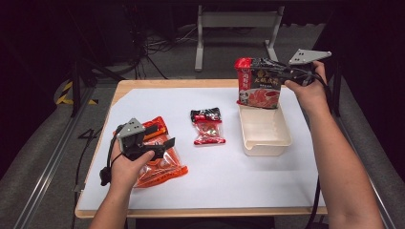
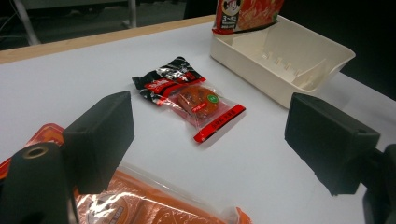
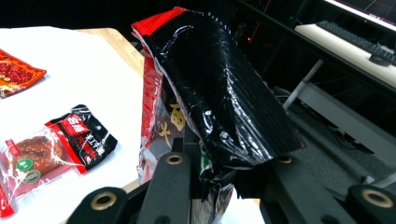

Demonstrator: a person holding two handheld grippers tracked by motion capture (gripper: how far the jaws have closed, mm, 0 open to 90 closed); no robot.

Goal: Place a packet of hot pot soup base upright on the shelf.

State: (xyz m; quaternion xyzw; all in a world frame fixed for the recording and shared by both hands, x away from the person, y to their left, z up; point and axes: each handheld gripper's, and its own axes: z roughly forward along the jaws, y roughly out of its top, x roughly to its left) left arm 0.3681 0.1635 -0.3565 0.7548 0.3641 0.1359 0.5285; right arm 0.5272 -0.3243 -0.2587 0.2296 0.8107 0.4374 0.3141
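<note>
My right gripper is shut on a big red and black snack bag, pinching its black crumpled top between the jaws. The bag hangs upright with its bottom at the far end of a cream tray. My left gripper hovers open just over an orange snack bag at the table's left. In the left gripper view its jaws stand wide apart with nothing between them, and the orange bag lies below. A small red and black snack pack lies flat mid-table, also seen ahead of the left gripper.
A white sheet covers the wooden table, whose rim shows at the front and back. The tray has low ribs inside. Metal stand legs and cables lie on the floor beyond the table.
</note>
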